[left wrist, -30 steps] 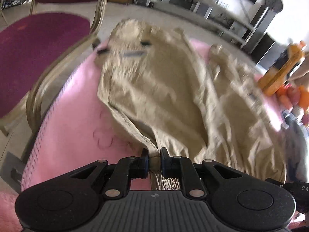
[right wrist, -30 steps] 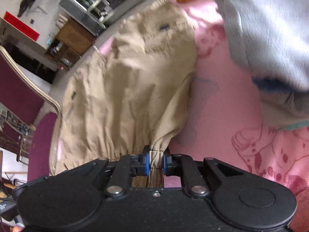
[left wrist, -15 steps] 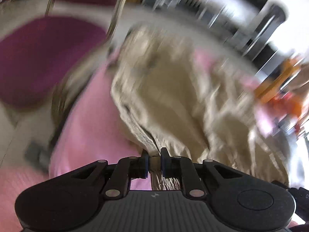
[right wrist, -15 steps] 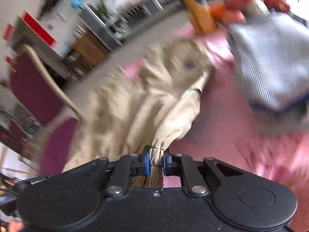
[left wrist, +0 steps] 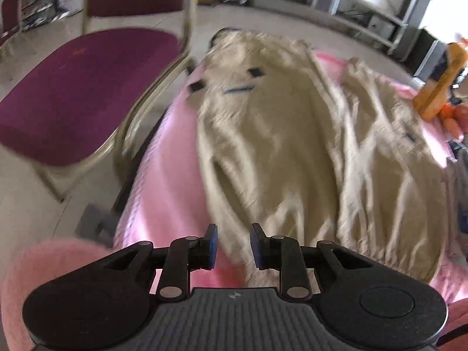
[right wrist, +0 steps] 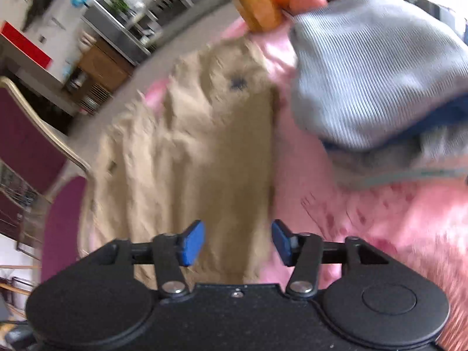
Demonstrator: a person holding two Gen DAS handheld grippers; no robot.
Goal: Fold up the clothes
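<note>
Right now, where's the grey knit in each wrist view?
Left wrist: only a blurred grey sliver at the far right edge, likely the grey knit.
Right wrist: upper right, on the pink cover, right of the khaki trousers.
Shared landmark: orange bottle at the table's far end.

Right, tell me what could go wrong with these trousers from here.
Both grippers are opening, and no cloth sits between the fingers of the left gripper or the right gripper. The beige trousers lie wrinkled on the pink blanket, so creases may get folded in. Their far end hangs near the blanket's edge by the chair and could slide off. The grey sweater lies close and might get caught.
</note>
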